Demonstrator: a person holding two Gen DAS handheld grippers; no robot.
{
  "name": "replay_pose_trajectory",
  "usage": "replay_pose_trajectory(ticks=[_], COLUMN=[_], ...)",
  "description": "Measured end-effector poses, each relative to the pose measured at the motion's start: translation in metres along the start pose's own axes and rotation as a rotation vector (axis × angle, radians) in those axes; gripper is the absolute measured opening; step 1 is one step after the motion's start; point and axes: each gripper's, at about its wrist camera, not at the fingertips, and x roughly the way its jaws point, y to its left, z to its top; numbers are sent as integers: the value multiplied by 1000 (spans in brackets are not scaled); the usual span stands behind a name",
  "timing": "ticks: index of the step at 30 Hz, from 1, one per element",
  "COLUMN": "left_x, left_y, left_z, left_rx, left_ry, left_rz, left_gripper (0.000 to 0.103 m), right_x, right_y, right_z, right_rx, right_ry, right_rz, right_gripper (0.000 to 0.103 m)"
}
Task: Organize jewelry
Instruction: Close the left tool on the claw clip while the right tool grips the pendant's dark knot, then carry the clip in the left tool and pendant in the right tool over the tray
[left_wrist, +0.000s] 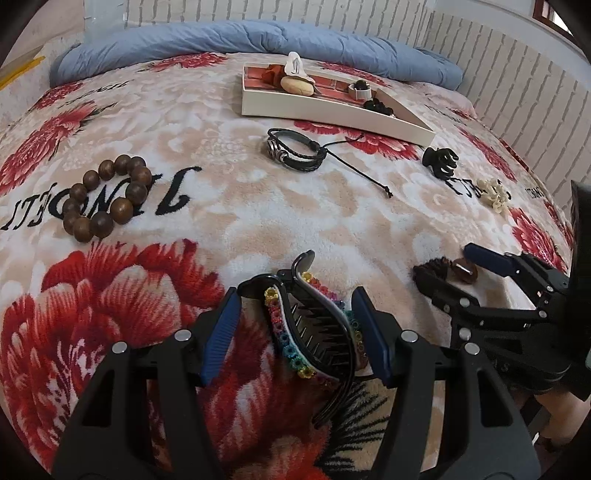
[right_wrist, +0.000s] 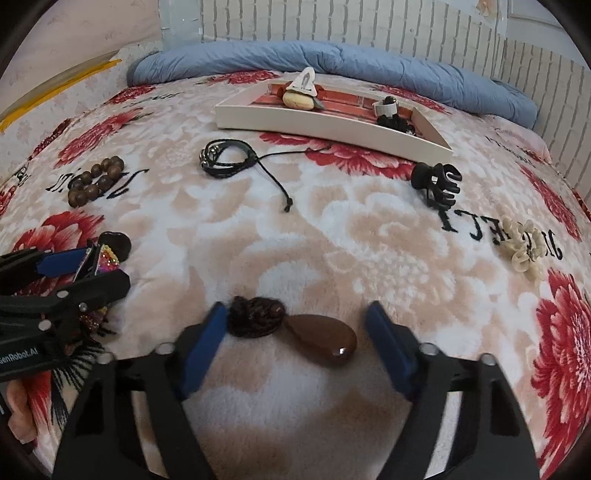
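A black hair clip with rainbow beads stands between the blue pads of my left gripper, which is shut on it just above the flowered blanket. In the right wrist view the left gripper shows at the left edge with the clip in its jaws. My right gripper is open and low over the blanket. It straddles a brown teardrop pendant and its knotted dark cord. The left pad is at the knot, while the right pad stands apart from the stone.
A white tray at the far side holds several hair pieces. On the blanket lie a wooden bead bracelet, a black leather bracelet, a black claw clip and a cream flower clip. A blue duvet lines the brick wall.
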Motion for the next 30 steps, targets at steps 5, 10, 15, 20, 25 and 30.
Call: replay_pose_trajectory(ticks=[5,10,15,20,25,30], left_x=[0,2,2,5,8,11], left_y=[0,0,0,0,1,0], left_z=[0,3,6,9,12,15], left_rx=[0,2,1,-5,-7,0], left_ry=[1,2,2,5,7,9], left_rz=[0,4,4,7,10,23], left_gripper=[60,60,60,60,60,60], right_x=[4,6,8,14,25,31], right_y=[-3,-6,-9,-11,-10,-6], right_z=[4,12,14,21,29,32], right_rx=[8,10,14,7,6,0], right_ry=[10,7,4,20,43,33], right_rz=[16,36,61,98,128,117], right_gripper=[45,27,23,22,22,21])
